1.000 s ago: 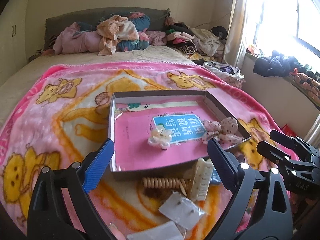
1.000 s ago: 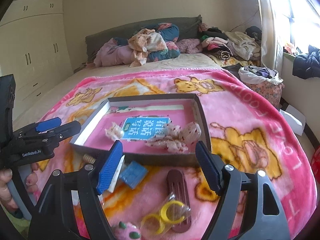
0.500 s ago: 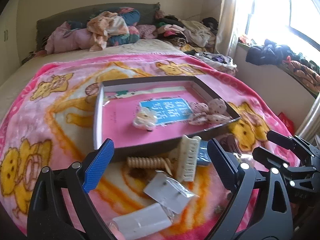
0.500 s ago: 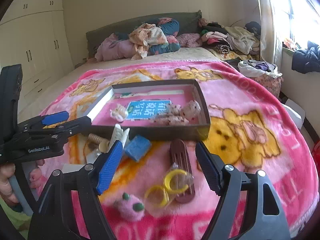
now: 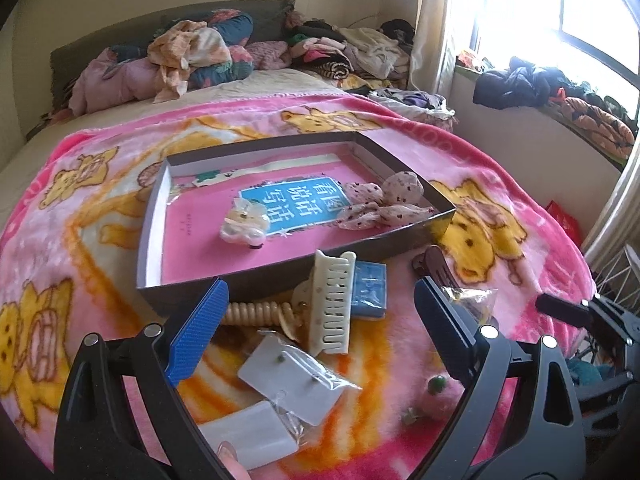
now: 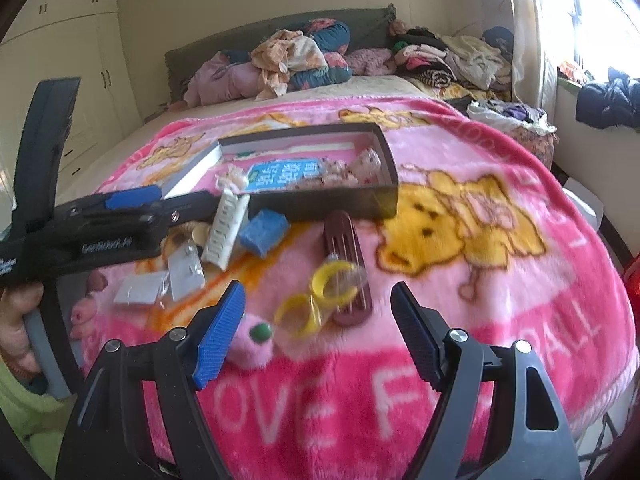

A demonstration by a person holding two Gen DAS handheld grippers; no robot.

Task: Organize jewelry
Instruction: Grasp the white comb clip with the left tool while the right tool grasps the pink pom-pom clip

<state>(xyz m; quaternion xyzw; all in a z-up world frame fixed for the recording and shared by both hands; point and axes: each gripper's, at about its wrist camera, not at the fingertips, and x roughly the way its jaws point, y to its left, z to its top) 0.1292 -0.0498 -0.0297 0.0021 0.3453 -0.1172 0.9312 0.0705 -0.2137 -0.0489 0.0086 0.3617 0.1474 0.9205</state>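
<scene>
Left wrist view: the left gripper [image 5: 320, 320] hangs spread and empty. At its twelve o'clock the cream hair claw [image 5: 330, 300] lies just outside the box [image 5: 280, 276], over the beige coil tie [image 5: 256, 314]. It looks light, rigid and slick; grip across its spine.

Right wrist view: the right gripper [image 6: 316, 332] gapes, empty. Bagged yellow rings [image 6: 320, 292] sit at twelve o'clock; crinkly, light, pinch the film.

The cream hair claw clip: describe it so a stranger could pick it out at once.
On the pink bear blanket lies a shallow dark box. Just outside its near wall, among the loose pieces, the cream hair claw clip lies lengthwise, leaning on the box edge. A blue pad sits on one side and a ribbed beige spiral on the other; only the clip has a row of long pale teeth.
</scene>
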